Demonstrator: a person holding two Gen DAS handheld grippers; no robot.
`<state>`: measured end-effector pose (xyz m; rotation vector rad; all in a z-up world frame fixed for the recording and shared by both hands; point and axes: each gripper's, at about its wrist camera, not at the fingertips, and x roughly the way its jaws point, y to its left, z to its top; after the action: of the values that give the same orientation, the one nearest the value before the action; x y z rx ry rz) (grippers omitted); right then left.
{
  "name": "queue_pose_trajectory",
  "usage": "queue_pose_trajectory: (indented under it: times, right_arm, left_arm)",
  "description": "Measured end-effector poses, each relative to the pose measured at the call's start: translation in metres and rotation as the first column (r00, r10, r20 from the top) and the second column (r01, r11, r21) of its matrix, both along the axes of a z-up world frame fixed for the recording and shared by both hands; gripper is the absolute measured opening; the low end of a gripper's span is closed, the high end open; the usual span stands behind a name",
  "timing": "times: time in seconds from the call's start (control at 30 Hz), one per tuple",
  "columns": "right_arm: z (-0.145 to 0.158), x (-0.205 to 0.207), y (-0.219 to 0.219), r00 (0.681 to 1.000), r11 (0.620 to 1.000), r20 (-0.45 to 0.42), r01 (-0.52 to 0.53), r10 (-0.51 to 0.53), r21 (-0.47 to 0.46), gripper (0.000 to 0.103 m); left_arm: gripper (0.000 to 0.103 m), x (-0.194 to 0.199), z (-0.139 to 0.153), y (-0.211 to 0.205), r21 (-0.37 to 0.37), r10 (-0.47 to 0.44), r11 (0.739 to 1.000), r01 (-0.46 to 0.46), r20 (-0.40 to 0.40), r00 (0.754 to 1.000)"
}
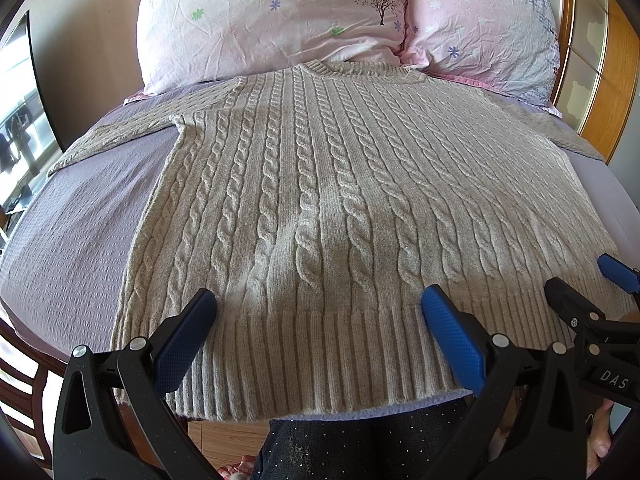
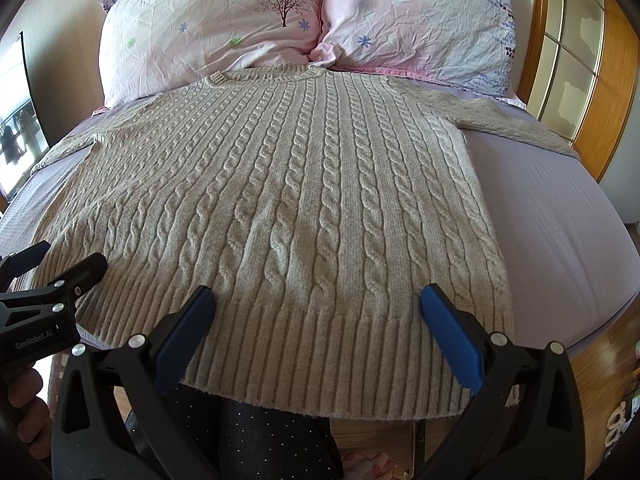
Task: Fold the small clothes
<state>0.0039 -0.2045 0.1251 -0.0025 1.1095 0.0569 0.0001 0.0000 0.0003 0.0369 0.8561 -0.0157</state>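
A beige cable-knit sweater (image 1: 320, 184) lies flat on the bed, collar toward the pillows, ribbed hem at the near edge, both sleeves spread out sideways. It also shows in the right wrist view (image 2: 288, 200). My left gripper (image 1: 318, 300) is open and empty, hovering over the hem left of centre. My right gripper (image 2: 318, 300) is open and empty over the hem's right part. The right gripper also shows at the right edge of the left wrist view (image 1: 588, 280), and the left gripper at the left edge of the right wrist view (image 2: 64, 262).
The bed has a lilac sheet (image 1: 80, 232) and two pink floral pillows (image 1: 264, 20) at the head. A wooden headboard frame (image 2: 616, 80) stands at the right. A mirror or screen (image 1: 20, 112) stands at the left. The person's dark trousers (image 1: 352, 448) are at the foot.
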Motion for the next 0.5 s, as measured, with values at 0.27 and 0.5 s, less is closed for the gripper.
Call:
queue_pose_trajectory:
  times: [0.27,0.5]
  right_arm:
    - [-0.001,0.000,0.000,1.000,1.000,0.002,0.000,0.000,0.000,0.101]
    - [0.002,0.006,-0.021,0.992,0.990,0.092,-0.093,0.083,0.109,0.101]
  left_arm:
    - [0.102,0.000,0.000,0.000,0.000,0.000,1.000,0.000,0.002,1.000]
    - [0.102,-0.004,0.008,-0.002,0.005,-0.009,1.000,0.009,0.049,0.999]
